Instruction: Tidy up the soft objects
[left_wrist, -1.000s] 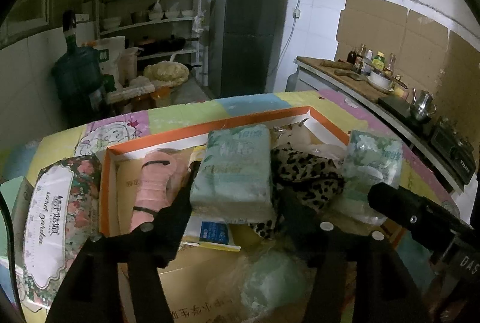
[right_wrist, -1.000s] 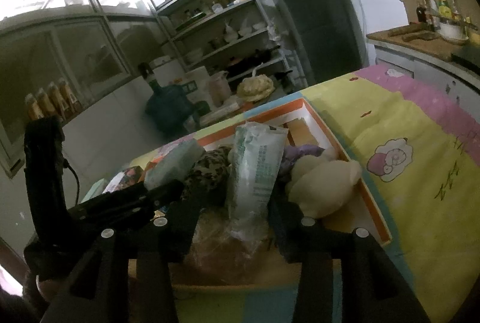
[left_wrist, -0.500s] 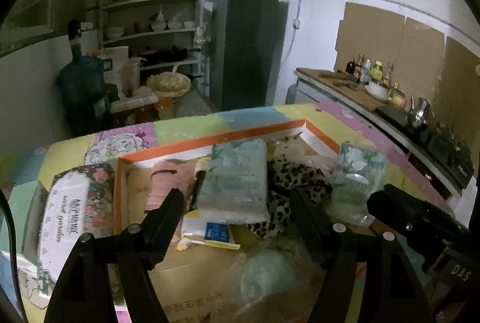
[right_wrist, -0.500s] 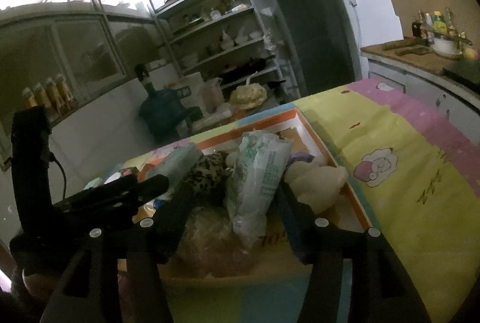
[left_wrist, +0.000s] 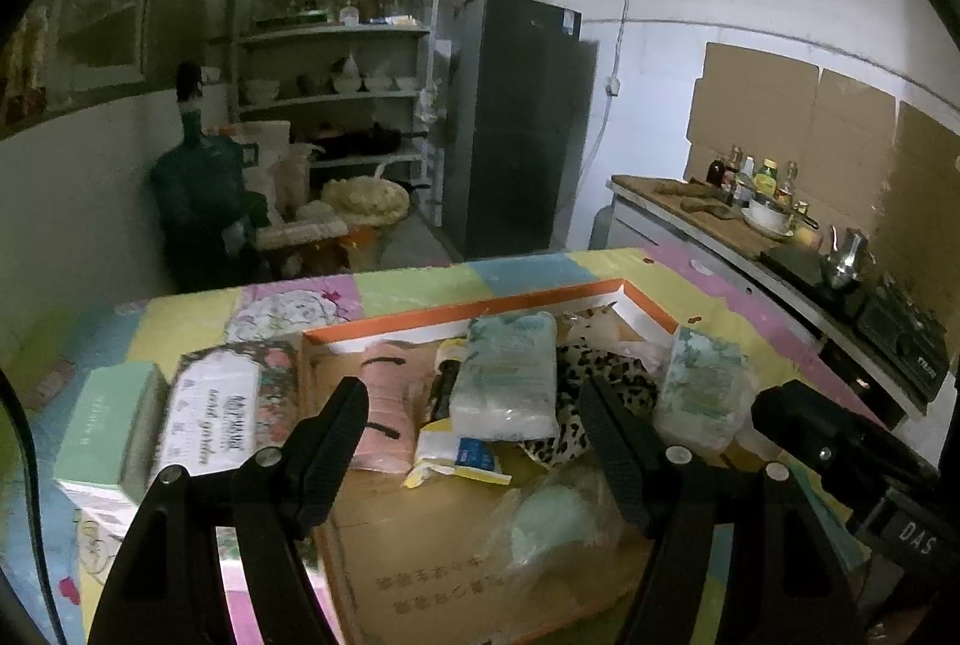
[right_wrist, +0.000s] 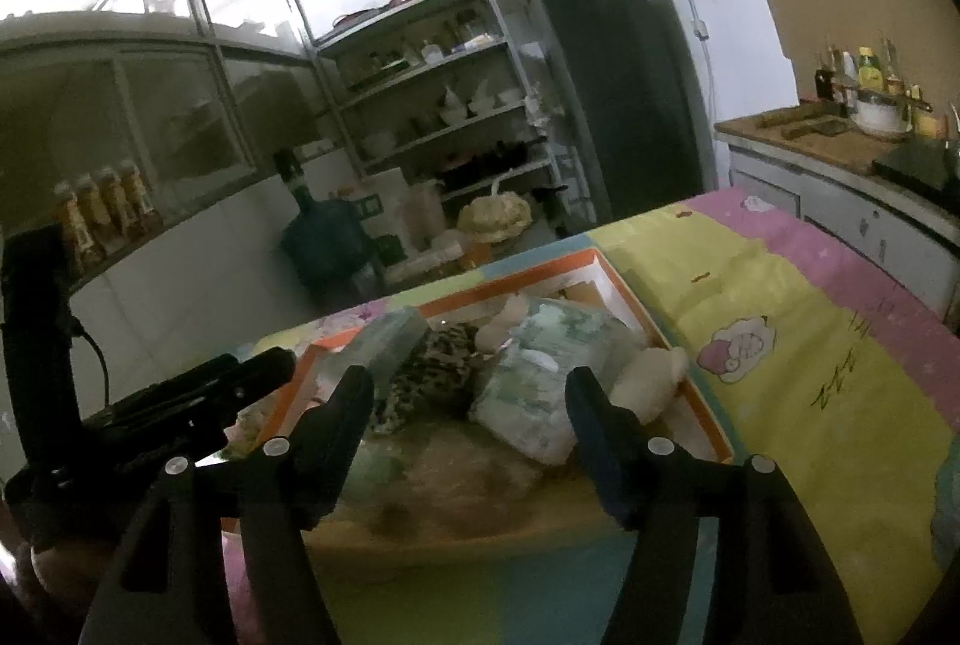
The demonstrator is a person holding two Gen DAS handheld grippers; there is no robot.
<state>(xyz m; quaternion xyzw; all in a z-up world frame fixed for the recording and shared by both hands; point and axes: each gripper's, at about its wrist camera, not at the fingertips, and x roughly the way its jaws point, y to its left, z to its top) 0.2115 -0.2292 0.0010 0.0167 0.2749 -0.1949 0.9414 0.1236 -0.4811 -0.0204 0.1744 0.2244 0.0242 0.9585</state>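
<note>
Soft objects are piled in the orange-rimmed box at frame centre, sitting on the patchwork cloth. Left wrist view: left gripper is released, nothing between its fingers, hanging over the near end of the box. Ahead of it, centre frame, a pale green tissue pack lies on the leopard-print fabric; second tissue pack stands centre right, pink roll centre left, bagged green item lower centre. Floral pack and mint box sit outside the box, left of frame. I read those two as unsorted. Right wrist view: right gripper has its jaws opening, pads clear of everything; the second tissue pack lies just beyond the tips, centre frame, with a cream plush to its right against the orange rim. My read: both packs just placed, I'm between steps. Next move, I'd say, is swinging left to the floral pack, squaring the fingers across its narrow side, and squeezing gently since it will crush.
</note>
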